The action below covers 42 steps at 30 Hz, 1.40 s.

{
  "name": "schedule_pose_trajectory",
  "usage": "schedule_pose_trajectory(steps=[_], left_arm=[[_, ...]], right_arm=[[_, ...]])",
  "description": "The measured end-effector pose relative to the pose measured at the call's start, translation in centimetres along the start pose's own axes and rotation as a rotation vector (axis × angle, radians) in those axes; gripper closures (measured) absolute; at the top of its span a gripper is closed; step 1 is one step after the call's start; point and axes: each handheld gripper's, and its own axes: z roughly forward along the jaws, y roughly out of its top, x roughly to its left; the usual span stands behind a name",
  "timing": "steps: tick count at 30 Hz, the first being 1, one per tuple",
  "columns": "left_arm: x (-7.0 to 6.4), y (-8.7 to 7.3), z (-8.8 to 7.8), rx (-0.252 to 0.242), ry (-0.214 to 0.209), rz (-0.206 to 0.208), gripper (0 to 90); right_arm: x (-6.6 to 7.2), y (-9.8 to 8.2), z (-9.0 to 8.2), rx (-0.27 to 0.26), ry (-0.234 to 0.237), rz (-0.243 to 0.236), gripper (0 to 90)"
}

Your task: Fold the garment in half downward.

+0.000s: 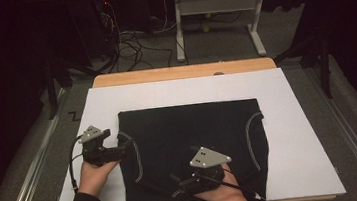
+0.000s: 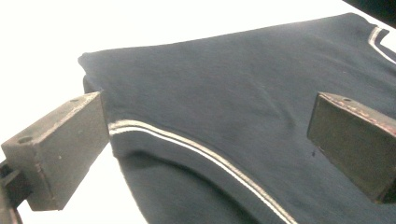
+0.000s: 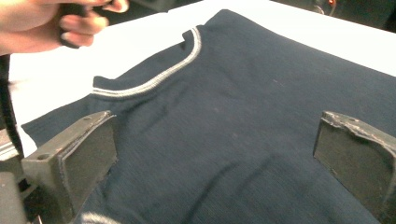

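Two grippers are at work on a dark folded garment [image 1: 193, 144] with pale striped trim, probably a sleeveless top, which lies flat on the white board [image 1: 294, 118] covering the wooden table [image 1: 183, 72]. The left gripper [image 1: 127, 145] sits at the garment's left edge, beside the curved white-striped hem [image 2: 187, 144], and its own view shows both jaws spread wide with cloth lying between them, nothing pinched yet. The right gripper [image 1: 180, 184] hovers low over the near edge toward the middle, jaws likewise released and straddling plain dark fabric [image 3: 219, 140]; the person's left hand [image 3: 51, 23] shows at the top corner of that view. From where I stand this looks like the start of another fold, each hand lining up a grip on an edge. To do it well, I would say each gripper should come down so its lower jaw slides under all the stacked layers, not just the top one, then close firmly at the hem. The lighting is dim, so I cannot count the layers at the near edge. Lifting both sides evenly should keep the piece square and free of wrinkles.
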Motion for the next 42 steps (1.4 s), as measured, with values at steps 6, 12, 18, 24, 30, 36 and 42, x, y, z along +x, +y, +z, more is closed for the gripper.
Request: schedule_pose_trajectory(steps=[6, 12, 18, 24, 30, 36, 42], left_arm=[[1.8, 1.2, 0.9, 0.032, 0.03, 0.007, 0.0], [2.9, 2.5, 1.5, 0.025, 0.031, -0.013, 0.0], [3.6, 3.8, 2.5, 0.04, 0.046, 0.001, 0.0], [5.6, 3.7, 4.9, 0.059, 0.067, -0.064, 0.0], [7.0, 3.0, 7.3, 0.096, 0.064, -0.118, 0.0], [7.1, 2.5, 8.5, 0.126, 0.091, -0.113, 2.0], [7.0, 2.3, 9.1, 0.201, 0.127, -0.125, 4.5]], right_arm=[[1.2, 1.0, 0.8, 0.011, 0.031, -0.023, 0.5], [2.2, 1.5, 1.4, 0.018, 0.042, -0.03, 0.4], [2.9, 1.8, 1.7, 0.013, 0.054, -0.036, 0.5], [3.5, 2.0, 2.0, 0.011, 0.063, -0.041, 0.4], [3.9, 1.7, 2.5, 0.033, 0.079, -0.043, 0.4], [4.3, 1.4, 2.8, 0.041, 0.084, -0.032, 0.5], [5.2, 1.2, 3.2, 0.054, 0.108, -0.033, 0.5]])
